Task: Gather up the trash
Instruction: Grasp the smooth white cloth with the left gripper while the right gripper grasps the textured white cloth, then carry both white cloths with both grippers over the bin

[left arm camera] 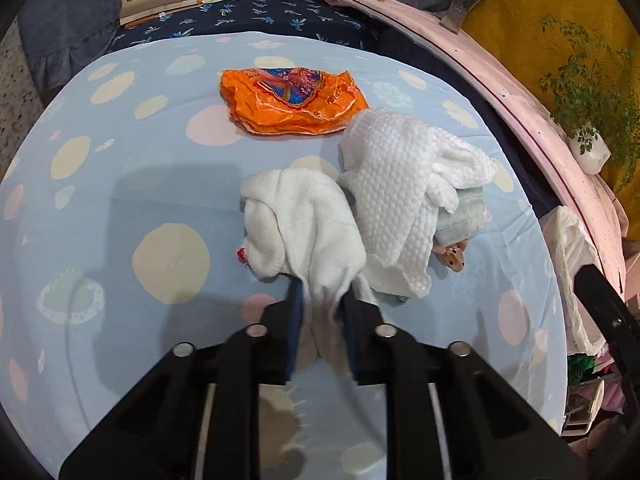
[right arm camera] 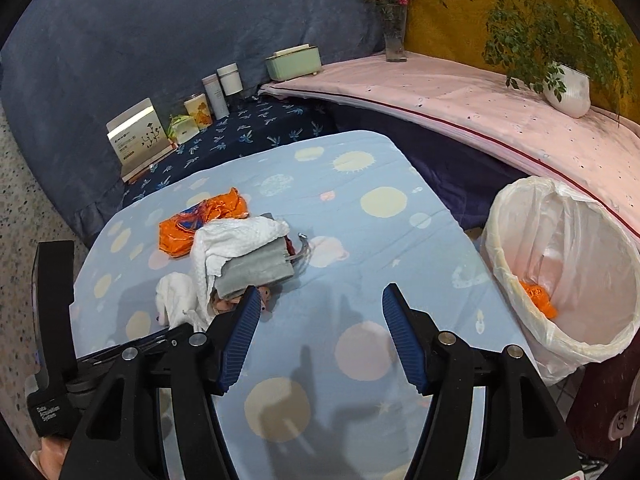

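Note:
My left gripper [left arm camera: 322, 300] is shut on a crumpled white tissue [left arm camera: 298, 224] that lies on the blue dotted tablecloth [left arm camera: 140, 168]. A larger dimpled white paper towel [left arm camera: 396, 188] lies just right of it, draped over a folded grey cloth [left arm camera: 460, 220]. An orange plastic wrapper [left arm camera: 292, 100] lies farther back. My right gripper [right arm camera: 316, 304] is open and empty above the table's near middle, right of the pile of tissue [right arm camera: 176, 300], towel [right arm camera: 236, 236], grey cloth [right arm camera: 256, 268] and orange wrapper [right arm camera: 180, 232]. A bin lined with a white bag [right arm camera: 568, 264] stands at the right and holds orange trash [right arm camera: 538, 298].
Boxes and bottles [right arm camera: 216, 100] stand on the dark blue cloth at the back. A pink shelf [right arm camera: 480, 108] carries a green box [right arm camera: 294, 62], a flower vase [right arm camera: 394, 40] and a potted plant [right arm camera: 568, 88]. A small brown toy [left arm camera: 454, 258] lies beside the grey cloth.

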Tool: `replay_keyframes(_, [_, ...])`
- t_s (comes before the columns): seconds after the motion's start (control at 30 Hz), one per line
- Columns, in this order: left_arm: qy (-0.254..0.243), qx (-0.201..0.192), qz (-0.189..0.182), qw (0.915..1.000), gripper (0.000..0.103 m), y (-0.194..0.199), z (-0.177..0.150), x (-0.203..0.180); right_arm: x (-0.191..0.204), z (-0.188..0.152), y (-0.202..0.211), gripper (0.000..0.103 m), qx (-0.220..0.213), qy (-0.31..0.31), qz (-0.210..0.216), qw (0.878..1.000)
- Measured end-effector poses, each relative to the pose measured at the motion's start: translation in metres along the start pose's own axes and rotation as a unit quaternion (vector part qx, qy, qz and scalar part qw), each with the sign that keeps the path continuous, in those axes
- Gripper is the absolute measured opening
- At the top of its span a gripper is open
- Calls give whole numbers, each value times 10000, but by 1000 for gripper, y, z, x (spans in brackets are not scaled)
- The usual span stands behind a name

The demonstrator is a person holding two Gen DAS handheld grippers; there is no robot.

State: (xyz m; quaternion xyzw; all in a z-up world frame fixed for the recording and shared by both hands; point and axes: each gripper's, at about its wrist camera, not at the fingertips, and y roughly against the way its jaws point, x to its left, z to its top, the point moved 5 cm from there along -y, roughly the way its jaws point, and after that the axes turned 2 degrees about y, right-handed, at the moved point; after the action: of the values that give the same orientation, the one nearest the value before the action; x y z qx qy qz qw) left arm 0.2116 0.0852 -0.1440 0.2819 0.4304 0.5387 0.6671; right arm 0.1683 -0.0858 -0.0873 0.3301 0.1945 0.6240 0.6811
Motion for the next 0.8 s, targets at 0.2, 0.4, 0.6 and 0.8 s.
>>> replay_keyframes(0.2, [72,-300,-6,9995,11,24,11,12,27,6,-12,61,52,170,181,9997])
replay_keyframes(0.4, [134,-535,70,9985,11,41,30,27,61,14,-31,61,122,352,412,9985])
replay_keyframes(0.6, [114,-631,318,9974,11,45,42,44,89,21,-57,60,212,490,534,9971])
replay_keyframes(0.8, [245,-616,343,9972,11,39,49,59,98,23,-81,49,343,516,528,9967])
